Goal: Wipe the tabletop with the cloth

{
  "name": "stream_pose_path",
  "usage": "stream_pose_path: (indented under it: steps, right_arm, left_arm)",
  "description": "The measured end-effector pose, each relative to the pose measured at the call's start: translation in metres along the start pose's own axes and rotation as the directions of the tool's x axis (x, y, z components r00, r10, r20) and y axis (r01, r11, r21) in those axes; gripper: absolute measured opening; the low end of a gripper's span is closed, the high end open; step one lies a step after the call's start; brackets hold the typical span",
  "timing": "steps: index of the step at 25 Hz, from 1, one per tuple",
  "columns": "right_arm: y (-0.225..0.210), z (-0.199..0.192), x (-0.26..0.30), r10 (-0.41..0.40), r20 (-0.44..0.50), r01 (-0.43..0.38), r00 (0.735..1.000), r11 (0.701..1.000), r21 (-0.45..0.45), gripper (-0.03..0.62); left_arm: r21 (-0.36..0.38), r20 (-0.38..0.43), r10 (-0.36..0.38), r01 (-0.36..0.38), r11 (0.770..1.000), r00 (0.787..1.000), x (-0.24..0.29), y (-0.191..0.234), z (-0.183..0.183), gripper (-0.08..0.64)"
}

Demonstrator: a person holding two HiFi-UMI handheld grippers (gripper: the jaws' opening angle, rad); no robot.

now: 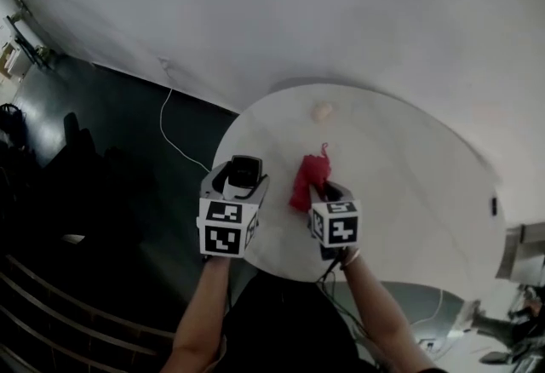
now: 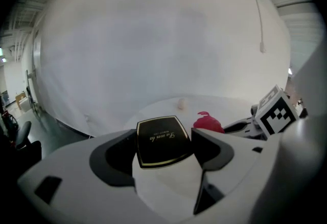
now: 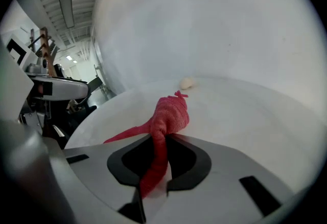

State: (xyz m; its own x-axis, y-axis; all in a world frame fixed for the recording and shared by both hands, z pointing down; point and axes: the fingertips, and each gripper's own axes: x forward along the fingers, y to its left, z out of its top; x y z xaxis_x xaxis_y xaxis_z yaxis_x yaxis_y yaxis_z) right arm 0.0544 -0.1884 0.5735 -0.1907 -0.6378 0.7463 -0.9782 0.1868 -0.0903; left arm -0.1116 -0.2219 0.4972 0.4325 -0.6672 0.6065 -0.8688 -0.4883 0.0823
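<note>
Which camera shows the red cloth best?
The right gripper view: the red cloth fills the middle, pinched in the right tongs. The head view shows it small. The left gripper view shows only a red bit past the left tongs, which hold a black box.

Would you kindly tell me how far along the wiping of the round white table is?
Done: the red cloth is picked up, pinched in the right gripper. In hand: its bunched end sits over the near side of the round white table; no wiped patch shows. Left: the wiping itself, including the far side by the small pale lump. The left gripper is shut on a black gold-edged flat box.
</note>
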Motion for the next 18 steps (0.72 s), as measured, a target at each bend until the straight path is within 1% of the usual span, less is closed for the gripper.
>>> stream_pose_path:
  steps: [4,7,9,10,11,12,13,15,16,18]
  right_arm:
    - [-0.072,-0.022,-0.027,-0.117,-0.007,0.117,0.993,0.992,0.047,0.066]
    - [-0.119,-0.037,-0.048,-0.213,-0.024,0.215,0.977,0.974,0.073,0.066]
    - [-0.142,-0.041,-0.061,-0.27,-0.034,0.272,0.962,0.958,0.09,0.066]
    - [-0.148,-0.042,-0.066,-0.287,-0.038,0.29,0.957,0.952,0.101,0.066]
    - [-0.149,-0.039,-0.071,-0.287,-0.033,0.289,0.957,0.951,0.11,0.066]
    - [-0.143,-0.034,-0.073,-0.265,-0.017,0.266,0.964,0.957,0.12,0.064]
    - [-0.131,-0.026,-0.073,-0.225,0.003,0.223,0.974,0.967,0.126,0.066]
    - [-0.095,-0.007,-0.069,-0.115,0.048,0.109,0.992,0.987,0.115,0.066]
    - [-0.072,0.003,-0.066,-0.053,0.07,0.046,0.996,0.994,0.096,0.066]
    - [-0.017,0.02,-0.057,0.074,0.099,-0.08,0.992,0.996,0.051,0.066]
  left_arm:
    - [0.05,-0.017,-0.076,0.077,0.996,0.997,0.02,-0.043,0.008,0.327]
    - [0.071,-0.025,-0.108,0.11,0.991,0.994,0.029,-0.065,0.013,0.327]
    - [0.077,-0.024,-0.116,0.118,0.99,0.993,0.03,-0.074,0.015,0.327]
    - [0.079,-0.022,-0.116,0.117,0.99,0.993,0.03,-0.077,0.015,0.327]
    - [0.08,-0.021,-0.112,0.114,0.99,0.993,0.029,-0.078,0.015,0.327]
    - [0.079,-0.02,-0.105,0.107,0.991,0.994,0.027,-0.077,0.015,0.327]
    - [0.074,-0.018,-0.094,0.096,0.993,0.995,0.025,-0.075,0.014,0.327]
    - [0.056,-0.015,-0.061,0.062,0.997,0.998,0.017,-0.065,0.011,0.327]
    - [0.042,-0.012,-0.039,0.039,0.998,0.999,0.012,-0.057,0.008,0.327]
    - [0.011,-0.007,0.01,-0.01,1.0,1.0,-0.002,-0.035,0.001,0.327]
